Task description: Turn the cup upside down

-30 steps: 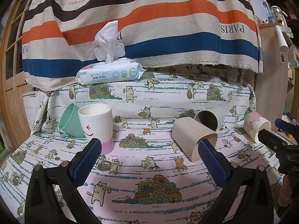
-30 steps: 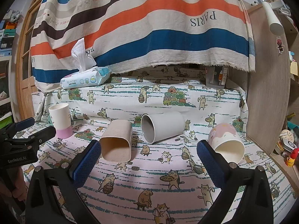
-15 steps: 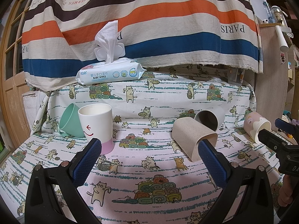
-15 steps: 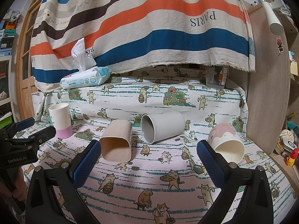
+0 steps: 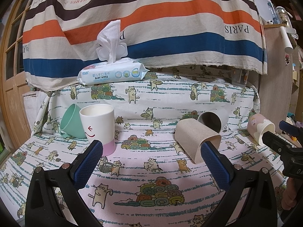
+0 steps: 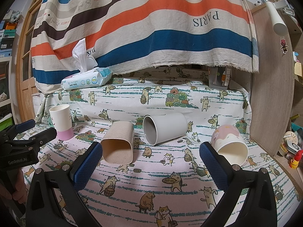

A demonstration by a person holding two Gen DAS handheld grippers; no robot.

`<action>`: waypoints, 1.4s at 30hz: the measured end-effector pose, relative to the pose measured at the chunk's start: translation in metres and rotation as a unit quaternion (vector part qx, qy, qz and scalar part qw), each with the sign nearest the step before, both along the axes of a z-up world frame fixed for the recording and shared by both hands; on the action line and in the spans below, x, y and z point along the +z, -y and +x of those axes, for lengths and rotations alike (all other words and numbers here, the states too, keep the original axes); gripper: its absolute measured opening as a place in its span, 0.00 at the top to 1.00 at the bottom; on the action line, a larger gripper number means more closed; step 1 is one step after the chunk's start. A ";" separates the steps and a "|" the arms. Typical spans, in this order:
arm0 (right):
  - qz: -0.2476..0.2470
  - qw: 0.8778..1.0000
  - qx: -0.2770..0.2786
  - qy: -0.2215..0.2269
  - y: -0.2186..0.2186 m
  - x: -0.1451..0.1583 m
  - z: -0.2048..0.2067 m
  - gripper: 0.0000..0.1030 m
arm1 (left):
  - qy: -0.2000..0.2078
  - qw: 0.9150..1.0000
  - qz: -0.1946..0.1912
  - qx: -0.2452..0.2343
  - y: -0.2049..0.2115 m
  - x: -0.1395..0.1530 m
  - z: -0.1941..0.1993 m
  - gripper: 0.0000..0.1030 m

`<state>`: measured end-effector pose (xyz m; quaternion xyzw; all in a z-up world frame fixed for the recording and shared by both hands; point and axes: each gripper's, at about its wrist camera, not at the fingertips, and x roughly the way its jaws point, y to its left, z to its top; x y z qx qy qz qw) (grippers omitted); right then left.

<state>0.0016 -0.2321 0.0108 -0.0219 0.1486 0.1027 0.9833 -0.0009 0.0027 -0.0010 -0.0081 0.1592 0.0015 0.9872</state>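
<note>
Both claws, left and right, hang spread and empty above the table. Beyond, white cup stands upright at left. Best approach: clamp mid-wall squarely, lift clear, then rotate; mint cup crowds behind.

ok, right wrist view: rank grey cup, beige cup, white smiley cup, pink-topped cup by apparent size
1. grey cup
2. beige cup and pink-topped cup: too alike to rank; both lie near the camera
3. white smiley cup, farthest back, so true size is unsure
</note>
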 end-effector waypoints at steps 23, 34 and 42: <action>-0.001 0.998 0.034 -0.058 -0.020 0.023 0.020 0.00 | 0.002 1.000 -0.001 0.001 -0.002 0.002 0.000 0.00; 0.040 0.968 0.078 -0.236 -0.055 0.029 0.099 0.01 | -0.005 1.000 -0.008 0.015 -0.007 0.001 0.003 0.00; 0.012 0.929 0.048 -0.366 -0.078 0.003 0.166 0.02 | -0.010 1.000 -0.007 0.016 -0.007 0.001 0.004 0.00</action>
